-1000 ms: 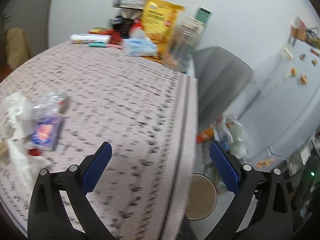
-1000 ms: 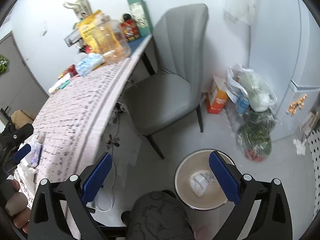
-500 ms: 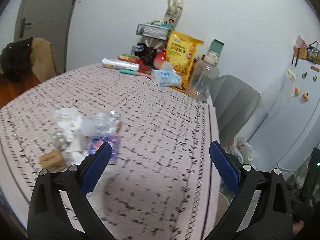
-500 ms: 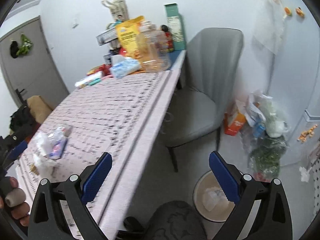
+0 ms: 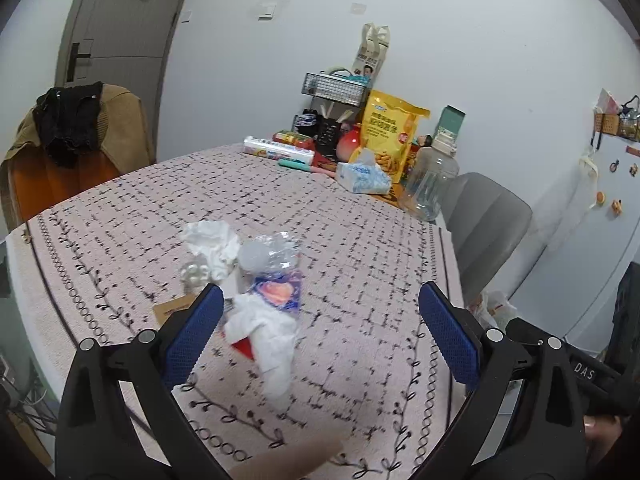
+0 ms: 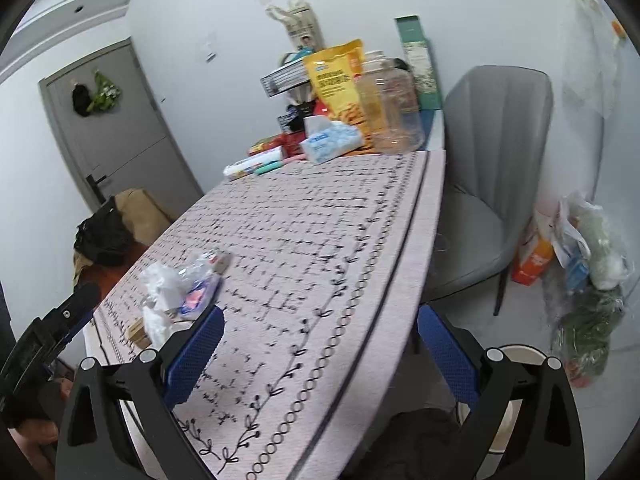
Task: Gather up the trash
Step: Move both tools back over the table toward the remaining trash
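A pile of trash lies on the patterned tablecloth (image 5: 360,264): crumpled white tissue (image 5: 212,244), a crushed clear plastic wrapper with a purple-pink label (image 5: 276,280), another white tissue with a red scrap (image 5: 268,336) and a small brown card (image 5: 174,308). My left gripper (image 5: 320,336) is open and empty, just in front of the pile. My right gripper (image 6: 320,356) is open and empty over the table's near edge; the pile (image 6: 180,292) lies to its left. The round bin's rim (image 6: 520,350) shows on the floor at lower right.
Groceries crowd the table's far end: a yellow snack bag (image 5: 390,136), tissue pack (image 5: 362,174), clear jar (image 5: 430,184), wire basket (image 5: 336,88). A grey chair (image 6: 488,168) stands beside the table. Bags of rubbish (image 6: 588,280) sit on the floor by the fridge.
Both grippers swung up and left from the floor and bin toward the table. The trash pile now sits centred before my left gripper. Both stay open.
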The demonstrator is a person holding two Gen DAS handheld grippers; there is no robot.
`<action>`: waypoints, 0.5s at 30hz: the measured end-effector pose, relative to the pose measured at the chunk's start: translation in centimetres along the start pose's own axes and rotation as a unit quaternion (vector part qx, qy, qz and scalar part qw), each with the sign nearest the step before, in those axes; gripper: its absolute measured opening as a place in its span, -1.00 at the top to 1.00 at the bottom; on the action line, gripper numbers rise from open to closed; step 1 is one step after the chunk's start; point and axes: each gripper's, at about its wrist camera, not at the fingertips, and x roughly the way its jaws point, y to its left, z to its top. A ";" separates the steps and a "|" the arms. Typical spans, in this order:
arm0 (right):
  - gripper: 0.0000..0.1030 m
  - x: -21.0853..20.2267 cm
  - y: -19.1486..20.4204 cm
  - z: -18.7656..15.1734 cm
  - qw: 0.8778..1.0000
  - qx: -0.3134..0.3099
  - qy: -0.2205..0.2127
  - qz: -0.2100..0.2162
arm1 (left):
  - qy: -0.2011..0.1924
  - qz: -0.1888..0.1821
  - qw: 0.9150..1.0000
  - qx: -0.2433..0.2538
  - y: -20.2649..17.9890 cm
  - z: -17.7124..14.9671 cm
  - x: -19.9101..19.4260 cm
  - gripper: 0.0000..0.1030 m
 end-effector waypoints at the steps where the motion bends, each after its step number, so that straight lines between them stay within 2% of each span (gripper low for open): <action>1: -0.85 0.1 0.4 -0.1 1.000 -0.007 0.000 0.003 | -0.002 0.008 1.000 0.001 0.3 -0.2 -0.2 -0.88; 4: -0.85 0.4 1.8 -0.4 0.999 -0.029 0.005 0.015 | -0.006 0.034 0.999 0.009 1.0 -0.6 -0.7 -0.88; 11: -0.85 1.5 4.5 -1.2 0.997 -0.061 0.024 0.038 | 0.019 0.041 0.999 0.011 3.1 -1.8 -1.5 -0.88; 15: -0.85 1.9 6.0 -1.8 0.995 -0.082 0.021 0.045 | 0.033 0.055 0.998 0.009 4.4 -2.3 -2.0 -0.88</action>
